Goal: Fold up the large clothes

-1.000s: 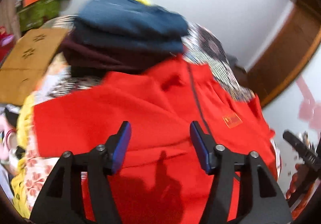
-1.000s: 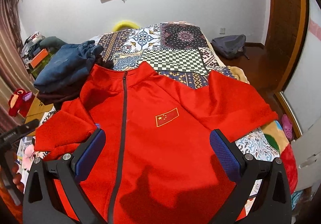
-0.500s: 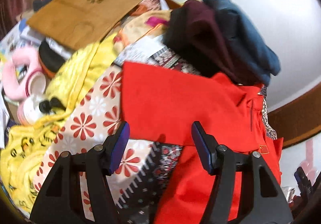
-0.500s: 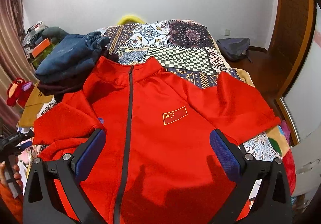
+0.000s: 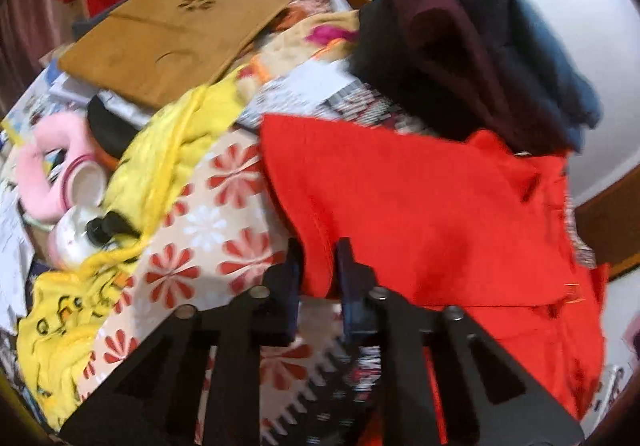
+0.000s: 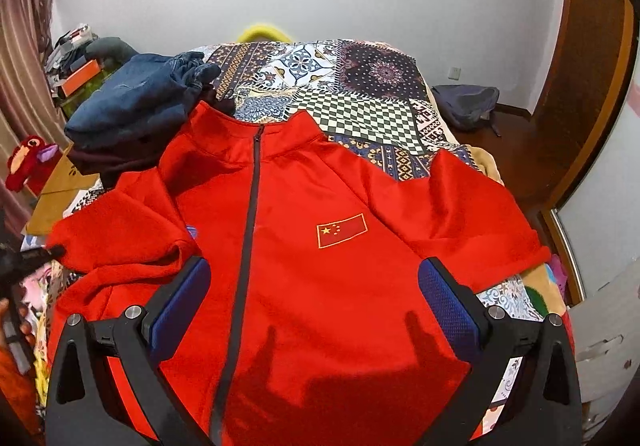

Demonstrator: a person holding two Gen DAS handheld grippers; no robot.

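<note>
A red zip jacket [image 6: 320, 206] with a small flag badge lies face up on the patchwork bedspread [image 6: 360, 86], both sleeves spread out. In the left wrist view the end of one red sleeve [image 5: 400, 198] hangs over the bed's side. My left gripper [image 5: 318, 274] is closing, and a fold of that sleeve's edge is pinched between its blue pads. My right gripper [image 6: 314, 298] hovers open above the jacket's lower front, its fingers on either side of the zip and badge, with nothing between them.
A stack of folded dark blue and maroon clothes [image 6: 132, 106] sits by the jacket's collar. Beside the bed are a yellow cloth [image 5: 168, 150], a brown cardboard sheet [image 5: 172, 30] and a red plush toy [image 6: 28, 162]. A grey backpack [image 6: 466, 104] lies on the floor.
My left gripper swung from over the jacket's body down to the sleeve's end and went from wide open to shut on the cloth. The right gripper stayed open and nearly still.
</note>
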